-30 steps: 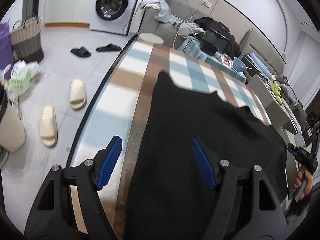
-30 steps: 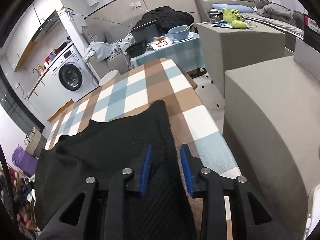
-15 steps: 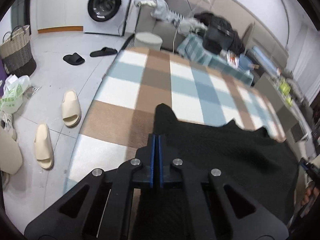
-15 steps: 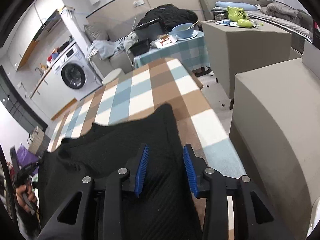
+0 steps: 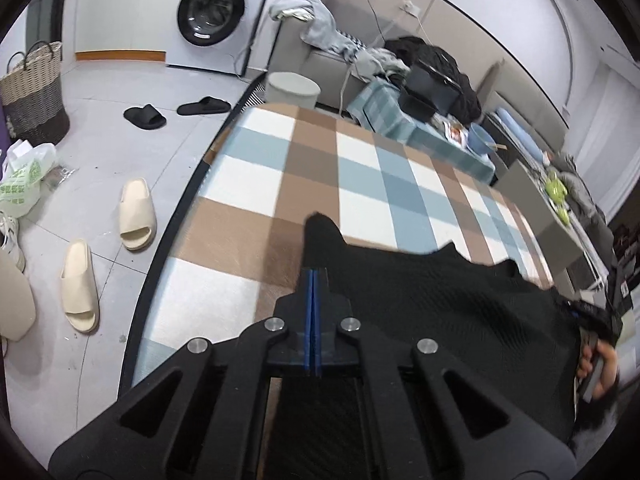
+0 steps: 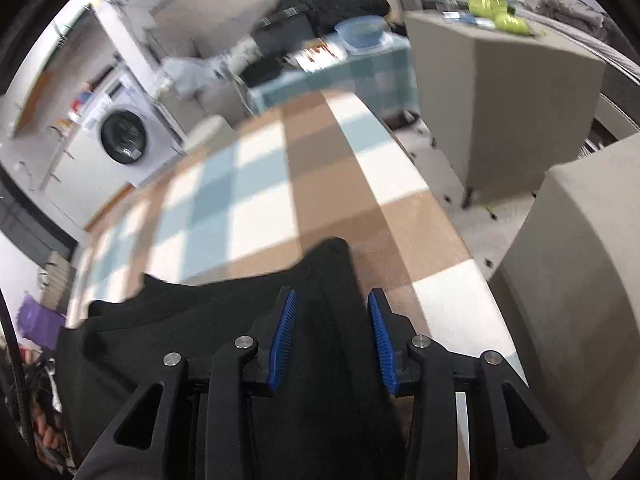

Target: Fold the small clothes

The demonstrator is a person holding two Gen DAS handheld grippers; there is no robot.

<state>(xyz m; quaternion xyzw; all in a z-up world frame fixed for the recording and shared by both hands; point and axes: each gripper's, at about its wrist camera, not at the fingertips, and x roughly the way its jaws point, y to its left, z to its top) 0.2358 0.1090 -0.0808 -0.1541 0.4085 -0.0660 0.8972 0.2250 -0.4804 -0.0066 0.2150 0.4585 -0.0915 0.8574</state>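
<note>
- The black garment [image 5: 440, 304] lies spread on the near part of the checked table cover [image 5: 360, 168], with two pointed corners toward the far side and a shallow dip in the edge between them; we see the same cloth in the right wrist view [image 6: 224, 320].
- The left gripper [image 5: 313, 280] is clenched, its blue pads pressed flat together at the garment's left edge just behind the left pointed corner; we judge that it pinches a fold of that edge, though the cloth between the pads is hidden.
- The right gripper [image 6: 333, 332] is released: its blue pads stand apart on either side of the strip of cloth that leads to the right pointed corner, and neither pad visibly presses it.
- We judge the fabric soft, light and limp, with a fine ribbed knit that should give the ridged pads good friction. It will sag between two holding points and will not keep a crease unaided.
- We recommend taking hold at the two far corners or along the side hems, one gripper to each, so that the edge stays taut while it is folded over.
- Beyond the table, cream slippers [image 5: 136, 216] and black slippers [image 5: 204, 106] lie on the floor to the left, with a washing machine [image 5: 216, 12] far behind.
</note>
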